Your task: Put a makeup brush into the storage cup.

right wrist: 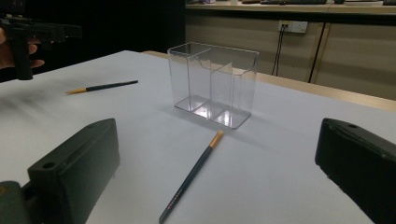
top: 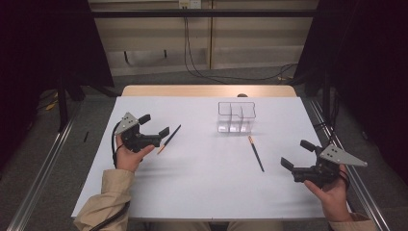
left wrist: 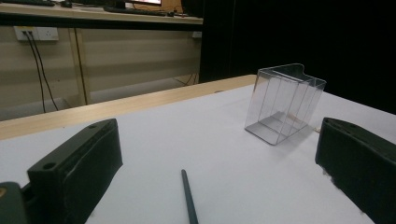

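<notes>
Pencil (left wrist: 188, 198) between open left tongs (top: 155, 126), untouched.

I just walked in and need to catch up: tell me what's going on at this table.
A person holds a two-jaw gripper in each hand over a white table. The left gripper is open beside one dark pencil; the right gripper is open, and a second pencil lies between it and a clear holder. Both pencils lie flat on the table, neither grasped. The holder stands upright with nothing in it.
</notes>
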`<move>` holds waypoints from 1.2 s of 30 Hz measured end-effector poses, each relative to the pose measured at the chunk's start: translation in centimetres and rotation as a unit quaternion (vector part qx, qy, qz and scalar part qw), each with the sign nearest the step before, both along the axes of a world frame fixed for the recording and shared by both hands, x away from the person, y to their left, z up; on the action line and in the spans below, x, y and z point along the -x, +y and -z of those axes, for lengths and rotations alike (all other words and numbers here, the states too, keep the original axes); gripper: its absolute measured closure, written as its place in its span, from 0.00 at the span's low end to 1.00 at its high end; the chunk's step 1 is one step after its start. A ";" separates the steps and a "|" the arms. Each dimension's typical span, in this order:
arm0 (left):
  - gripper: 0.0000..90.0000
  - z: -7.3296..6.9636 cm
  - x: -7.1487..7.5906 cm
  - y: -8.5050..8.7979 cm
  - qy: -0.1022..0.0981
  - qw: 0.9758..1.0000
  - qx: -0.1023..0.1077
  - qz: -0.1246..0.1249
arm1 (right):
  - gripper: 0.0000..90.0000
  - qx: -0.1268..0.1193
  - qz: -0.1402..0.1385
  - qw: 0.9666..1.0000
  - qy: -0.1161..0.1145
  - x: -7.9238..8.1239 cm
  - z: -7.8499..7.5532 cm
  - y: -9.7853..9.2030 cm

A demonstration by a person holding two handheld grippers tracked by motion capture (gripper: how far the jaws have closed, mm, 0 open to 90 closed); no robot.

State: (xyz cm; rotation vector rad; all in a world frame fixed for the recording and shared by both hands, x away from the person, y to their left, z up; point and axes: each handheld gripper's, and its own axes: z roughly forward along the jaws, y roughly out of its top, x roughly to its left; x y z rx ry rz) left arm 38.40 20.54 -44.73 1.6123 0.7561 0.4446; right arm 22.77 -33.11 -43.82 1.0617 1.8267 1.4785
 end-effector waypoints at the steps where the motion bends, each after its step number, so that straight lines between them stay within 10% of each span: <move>1: 0.01 0.1 -0.1 -0.1 0.001 1.000 0.002 0.000 | 0.00 0.000 0.001 1.000 -0.001 0.0 0.0 0.0; 14: 0.01 0.5 -1.3 -1.5 0.010 1.000 -0.008 0.006 | 0.00 0.000 0.001 1.000 -0.001 0.0 0.0 -0.1; 24: 0.01 0.4 -2.1 -1.7 0.056 0.998 -0.038 -0.004 | 0.00 0.000 0.001 1.000 0.001 0.0 0.0 -0.2; 31: 0.01 0.5 -2.8 -1.9 0.099 0.992 -0.080 0.000 | 0.00 0.001 0.003 1.000 0.002 0.1 0.0 -0.2; 36: 0.02 0.5 -3.2 -2.2 0.141 0.983 -0.118 0.009 | 0.00 -0.001 0.003 1.000 0.004 0.1 0.1 -0.2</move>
